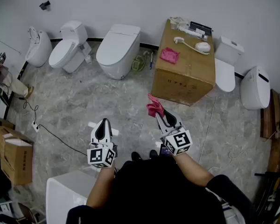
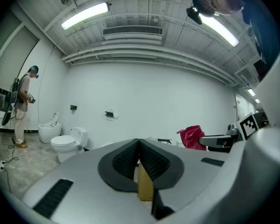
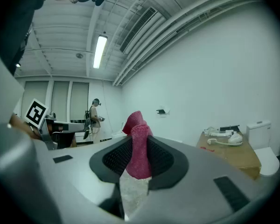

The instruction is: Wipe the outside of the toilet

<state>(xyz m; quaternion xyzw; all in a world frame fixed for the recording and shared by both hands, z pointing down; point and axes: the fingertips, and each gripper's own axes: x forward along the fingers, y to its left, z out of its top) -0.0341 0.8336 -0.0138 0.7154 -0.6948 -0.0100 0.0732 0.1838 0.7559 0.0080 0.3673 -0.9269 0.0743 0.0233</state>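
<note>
A pink cloth (image 1: 154, 105) was clamped in the right gripper (image 1: 159, 117), the left gripper (image 1: 102, 124) was closed, seemingly on nothing, with a white toilet (image 1: 117, 50) well apart

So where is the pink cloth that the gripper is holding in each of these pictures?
Head view: the pink cloth is near the centre, sticking out ahead of the right gripper.
Left gripper view: right of centre, against the white wall.
Right gripper view: at the centre, pinched between the jaws.
Shared landmark: the cardboard box, beyond the cloth in the head view and at the right of the right gripper view.
</note>
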